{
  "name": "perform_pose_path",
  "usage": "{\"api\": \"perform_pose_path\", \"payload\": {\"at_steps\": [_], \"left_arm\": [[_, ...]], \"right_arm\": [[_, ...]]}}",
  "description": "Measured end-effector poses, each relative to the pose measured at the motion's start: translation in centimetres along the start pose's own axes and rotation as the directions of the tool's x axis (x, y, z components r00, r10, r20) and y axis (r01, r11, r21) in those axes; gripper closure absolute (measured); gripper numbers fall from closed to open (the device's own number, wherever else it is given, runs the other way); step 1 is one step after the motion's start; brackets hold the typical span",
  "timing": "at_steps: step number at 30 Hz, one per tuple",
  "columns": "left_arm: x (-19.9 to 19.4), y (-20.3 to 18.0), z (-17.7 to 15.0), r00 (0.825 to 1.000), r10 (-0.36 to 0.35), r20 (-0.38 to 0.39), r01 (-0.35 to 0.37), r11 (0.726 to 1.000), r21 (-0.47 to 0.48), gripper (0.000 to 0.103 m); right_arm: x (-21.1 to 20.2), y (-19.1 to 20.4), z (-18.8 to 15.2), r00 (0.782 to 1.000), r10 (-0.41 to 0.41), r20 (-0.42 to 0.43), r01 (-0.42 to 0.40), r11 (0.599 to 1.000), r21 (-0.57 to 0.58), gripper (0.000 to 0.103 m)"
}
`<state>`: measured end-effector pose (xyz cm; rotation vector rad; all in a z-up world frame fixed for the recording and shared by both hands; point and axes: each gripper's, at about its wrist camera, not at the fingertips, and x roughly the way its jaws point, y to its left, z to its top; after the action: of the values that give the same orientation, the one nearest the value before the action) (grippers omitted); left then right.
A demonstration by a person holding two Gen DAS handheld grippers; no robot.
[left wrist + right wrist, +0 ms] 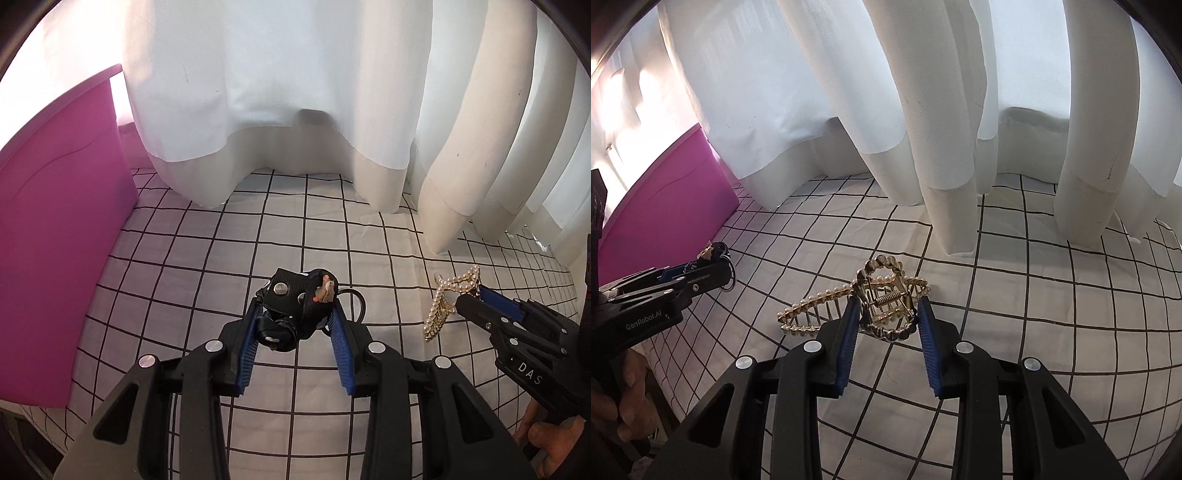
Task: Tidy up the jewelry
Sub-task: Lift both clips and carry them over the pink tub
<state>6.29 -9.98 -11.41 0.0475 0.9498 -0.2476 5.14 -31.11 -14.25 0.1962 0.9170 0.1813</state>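
Left wrist view: the left tongs [295, 314] pinch a black leather keyring [295, 299], perhaps with a small charm, above the checked bench [207, 254]. Right wrist view: the right tongs [888, 314] clamp a pearl hair clip [882, 306] over the bench, a pink box [665, 206] far left.

A white cloth with a black grid [207, 236] covers the surface; white curtains [827, 110] (pleated) hang onto it, beside a magenta panel [55, 240].
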Motion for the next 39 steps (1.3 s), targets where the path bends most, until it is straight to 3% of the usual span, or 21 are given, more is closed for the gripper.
{"api": "perform_pose_path", "payload": {"at_steps": [7,19,23,26,39], "left_arm": [[0.1,-0.1,-0.7,1.0,0.025,-0.004,-0.025,1.0,-0.019,0.067],[0.8,-0.3,-1.2,0.999,0.04,-0.024,-0.04,0.999,-0.017,0.067],[1.1,-0.1,-1.1,0.999,0.042,-0.028,-0.043,0.999,-0.021,0.067],[1.3,0.1,-1.0,0.999,0.042,-0.033,-0.043,0.999,-0.024,0.067],[0.7,0.0,-0.2,0.999,0.038,-0.016,-0.039,0.999,-0.036,0.067]], "right_arm": [[2.3,-0.6,-1.4,0.996,0.036,-0.077,-0.036,0.999,0.006,0.072],[4.5,-0.3,-0.1,0.997,0.025,-0.077,-0.029,0.998,-0.052,0.071],[5.0,0.0,0.5,0.997,0.025,-0.074,-0.03,0.997,-0.066,0.062],[5.5,0.4,0.8,0.998,0.011,-0.067,-0.017,0.996,-0.084,0.062],[4.3,-0.1,1.2,0.999,0.029,-0.045,-0.033,0.996,-0.08,0.073]]}}
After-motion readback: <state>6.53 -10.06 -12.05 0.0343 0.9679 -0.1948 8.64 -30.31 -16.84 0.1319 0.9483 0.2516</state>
